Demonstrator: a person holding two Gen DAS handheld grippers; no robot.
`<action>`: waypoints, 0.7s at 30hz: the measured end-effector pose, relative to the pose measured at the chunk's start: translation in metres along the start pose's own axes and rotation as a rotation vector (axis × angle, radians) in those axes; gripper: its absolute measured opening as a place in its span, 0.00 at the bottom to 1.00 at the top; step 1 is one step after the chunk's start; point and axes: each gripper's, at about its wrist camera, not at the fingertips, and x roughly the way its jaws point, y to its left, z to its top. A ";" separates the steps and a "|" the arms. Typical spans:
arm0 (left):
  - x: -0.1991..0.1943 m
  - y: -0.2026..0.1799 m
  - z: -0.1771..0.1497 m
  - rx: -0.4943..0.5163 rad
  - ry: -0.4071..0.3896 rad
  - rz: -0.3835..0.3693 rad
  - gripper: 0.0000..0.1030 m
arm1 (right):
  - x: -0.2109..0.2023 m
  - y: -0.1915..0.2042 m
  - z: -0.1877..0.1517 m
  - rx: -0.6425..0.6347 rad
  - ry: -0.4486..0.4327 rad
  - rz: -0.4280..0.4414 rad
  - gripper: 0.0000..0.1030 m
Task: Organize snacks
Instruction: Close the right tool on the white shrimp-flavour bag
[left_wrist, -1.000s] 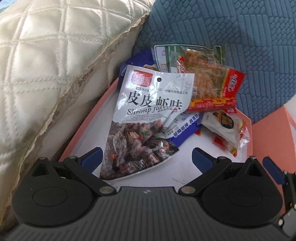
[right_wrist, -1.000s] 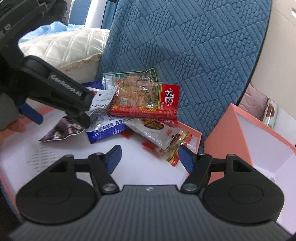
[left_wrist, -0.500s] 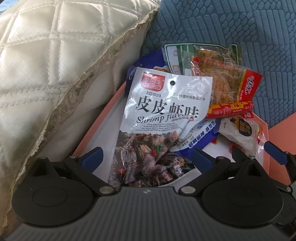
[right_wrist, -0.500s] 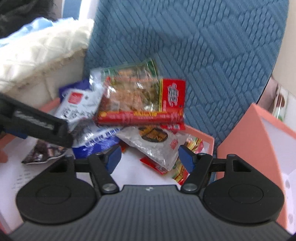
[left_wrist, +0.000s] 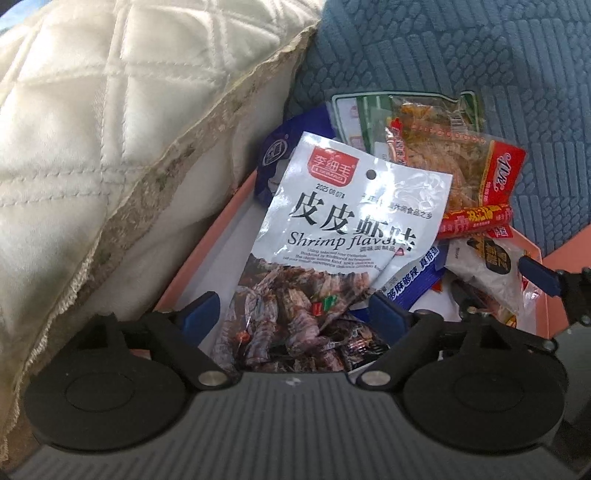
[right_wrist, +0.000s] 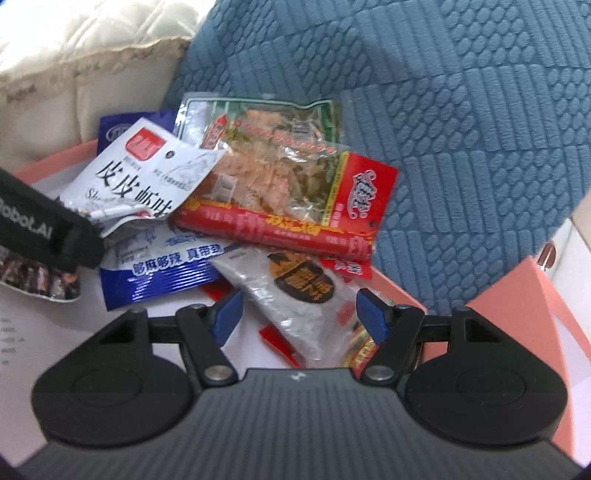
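Note:
A silver shrimp-flavour packet (left_wrist: 343, 236) lies on top of the snack pile in a pink tray (left_wrist: 207, 251) with a white floor. My left gripper (left_wrist: 293, 314) straddles the packet's lower end; its jaws are closing, and the pads stand beside the packet's edges without pressing. My right gripper (right_wrist: 300, 314) is open, with a clear packet bearing a dark round label (right_wrist: 303, 288) lying between its fingers, not squeezed. A red sausage (right_wrist: 273, 229), a red-and-green shredded snack bag (right_wrist: 288, 162) and a blue-white packet (right_wrist: 162, 266) lie behind. One left finger (right_wrist: 44, 236) shows at the left.
A cream quilted cushion (left_wrist: 110, 147) presses against the tray's left side. A blue textured cushion (left_wrist: 480, 55) rises behind the pile. A pink box (right_wrist: 517, 295) with a white inside stands at the right, close to my right gripper.
My left gripper came closer over the shrimp packet and its jaws narrowed. My right gripper moved forward and down to the pile, so the clear packet now lies between its fingers.

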 end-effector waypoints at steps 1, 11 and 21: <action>-0.001 -0.001 0.000 0.012 -0.007 0.002 0.85 | 0.002 0.002 -0.001 -0.006 0.000 -0.012 0.67; 0.000 -0.003 -0.006 0.054 -0.033 0.016 0.76 | 0.003 -0.007 -0.001 0.060 0.009 0.000 0.43; -0.003 -0.001 -0.007 0.057 -0.069 0.013 0.50 | -0.030 -0.016 -0.011 0.149 -0.028 0.070 0.32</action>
